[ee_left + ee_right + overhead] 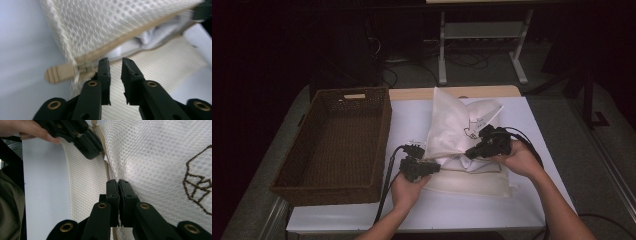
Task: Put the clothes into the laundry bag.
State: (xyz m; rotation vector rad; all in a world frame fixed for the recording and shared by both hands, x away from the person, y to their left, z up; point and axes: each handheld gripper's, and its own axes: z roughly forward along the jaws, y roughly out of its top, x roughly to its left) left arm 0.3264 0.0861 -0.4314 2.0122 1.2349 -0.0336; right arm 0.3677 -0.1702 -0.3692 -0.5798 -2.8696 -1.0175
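While the right gripper (117, 182) pinches the mesh beside the zip, its jaws closed flat on the fabric, the left gripper (115, 61) sits with a narrow gap between its jaws and nothing held in them; the beige zipper pull (60, 73) lies just off its left jaw, at about nine o'clock from the tips. In the high view the white mesh zip-up laundry bag (464, 132) lies on the white table (412, 120) at about three o'clock from the brown woven basket (334, 145), with the left gripper (432, 167) at the bag's seven o'clock corner and the right gripper (472, 152) nearer its centre, tenting the mesh upward.

The zipper (125, 37) looks partly parted: pale cloth (147, 37) shows through the opening beyond the pull. My reading is that the bag is steadied and the zip is mid-travel. What seems left is to catch the pull, finish running the zip, and deal with the bag, perhaps into the basket, which stands bare.
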